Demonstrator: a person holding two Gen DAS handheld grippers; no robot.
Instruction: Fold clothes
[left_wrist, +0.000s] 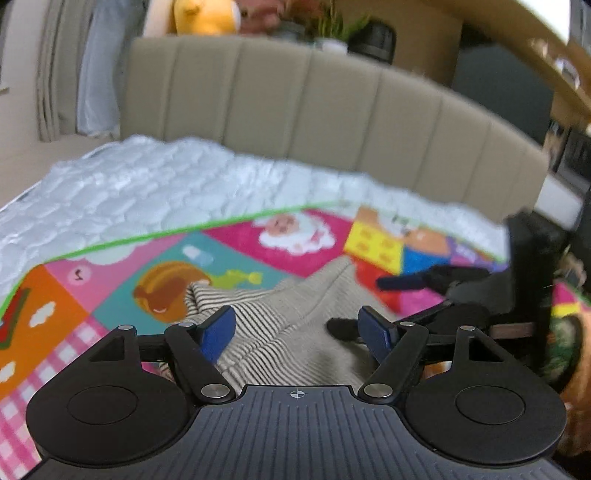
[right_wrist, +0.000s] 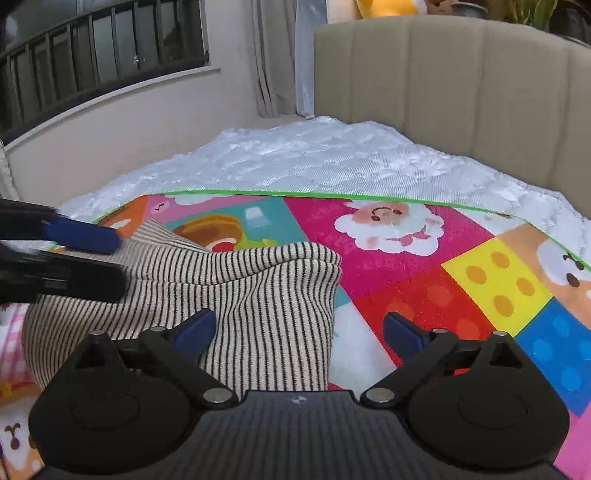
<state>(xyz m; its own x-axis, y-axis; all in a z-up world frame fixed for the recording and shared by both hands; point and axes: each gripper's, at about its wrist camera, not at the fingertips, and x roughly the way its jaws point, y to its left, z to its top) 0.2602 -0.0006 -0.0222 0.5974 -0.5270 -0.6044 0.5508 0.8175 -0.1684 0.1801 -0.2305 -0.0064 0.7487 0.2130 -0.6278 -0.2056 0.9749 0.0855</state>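
A beige top with thin black stripes lies in a folded heap on a colourful play mat. My right gripper stands open over the heap's right edge, one blue pad above the cloth and the other above the mat, with nothing gripped. In the left wrist view the same top lies under my left gripper, whose blue pads are spread apart and press on nothing. The left gripper shows at the left of the right wrist view, above the heap's far left corner. The right gripper reaches in from the right in the left wrist view.
The mat covers a bed with a white quilted mattress and a padded beige headboard. On the ledge behind the headboard sit a yellow plush toy and plants. A wall with a barred window and curtains stands to the left.
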